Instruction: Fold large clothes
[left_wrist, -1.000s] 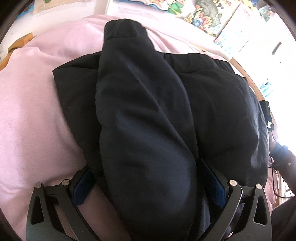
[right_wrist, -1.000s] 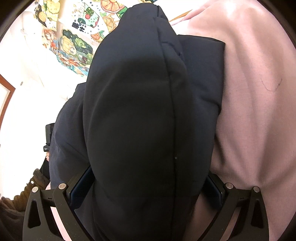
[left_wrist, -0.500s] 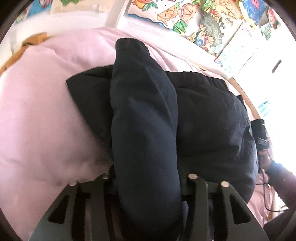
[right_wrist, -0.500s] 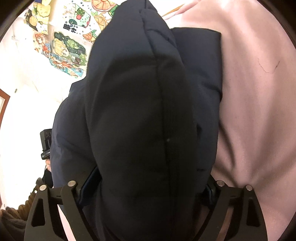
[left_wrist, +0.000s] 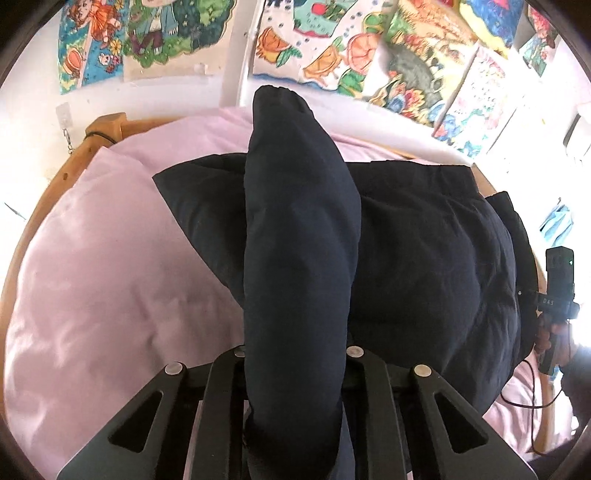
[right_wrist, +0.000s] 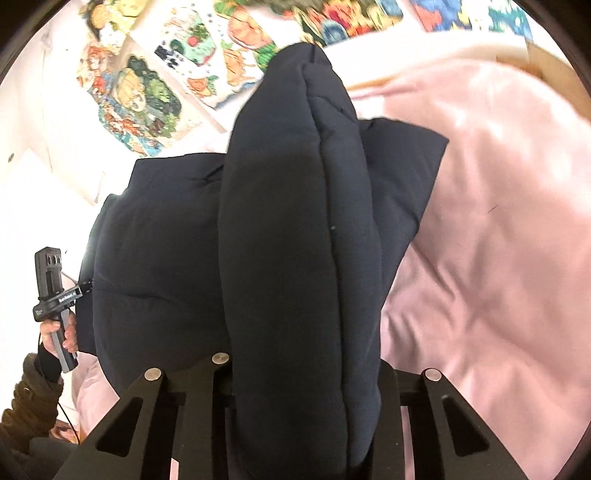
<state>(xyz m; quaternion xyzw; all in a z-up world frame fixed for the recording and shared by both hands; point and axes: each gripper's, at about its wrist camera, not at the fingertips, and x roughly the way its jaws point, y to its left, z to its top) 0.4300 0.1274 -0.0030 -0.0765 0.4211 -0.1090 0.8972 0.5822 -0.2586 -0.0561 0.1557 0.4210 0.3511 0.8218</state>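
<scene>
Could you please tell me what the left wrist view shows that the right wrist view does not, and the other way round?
Only the left wrist view shows the wooden bed frame curving round the sheet's far left, and the right gripper's handle at the edge. Only the right wrist view shows a hand holding the left gripper's handle. Both share the dark padded jacket, one sleeve squeezed between closing jaws in each, the pink sheet and bright wall posters.

I see the jacket (left_wrist: 424, 258) lying on the bed cover (left_wrist: 110, 277), one sleeve (left_wrist: 299, 240) running near to far over it, posters (left_wrist: 332, 48) behind.
</scene>
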